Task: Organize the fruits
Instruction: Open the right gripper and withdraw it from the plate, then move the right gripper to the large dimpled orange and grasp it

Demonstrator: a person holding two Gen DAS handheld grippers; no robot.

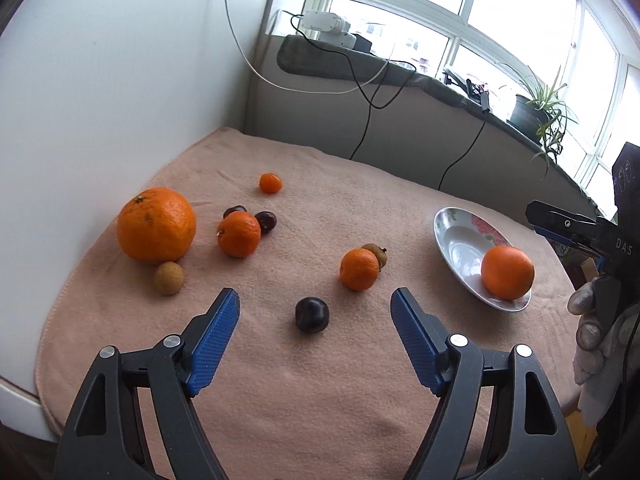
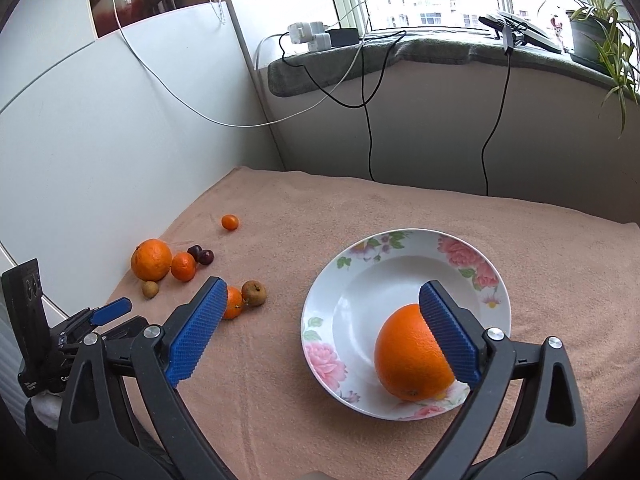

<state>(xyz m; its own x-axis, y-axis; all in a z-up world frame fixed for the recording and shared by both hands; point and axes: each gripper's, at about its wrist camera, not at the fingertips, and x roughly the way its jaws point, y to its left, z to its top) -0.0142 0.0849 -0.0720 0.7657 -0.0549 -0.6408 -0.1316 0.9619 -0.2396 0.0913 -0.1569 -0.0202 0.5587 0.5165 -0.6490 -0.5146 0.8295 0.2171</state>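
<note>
Orange fruit (image 2: 412,356) rests in the floral plate (image 2: 344,320); left gripper (image 1: 315,300) and right gripper (image 2: 320,292) both spread apart, holding nothing.

Right gripper (image 2: 320,320) with jaws spread wide over a flowered plate (image 2: 320,344), one orange (image 2: 408,356) lying in the plate against the right blue pad, more oranges (image 2: 151,259), dark cherries (image 2: 201,255) and small brown fruits (image 2: 253,293) scattered on the peach cloth (image 2: 400,208) to the left, left gripper (image 2: 114,308) at the left edge
</note>
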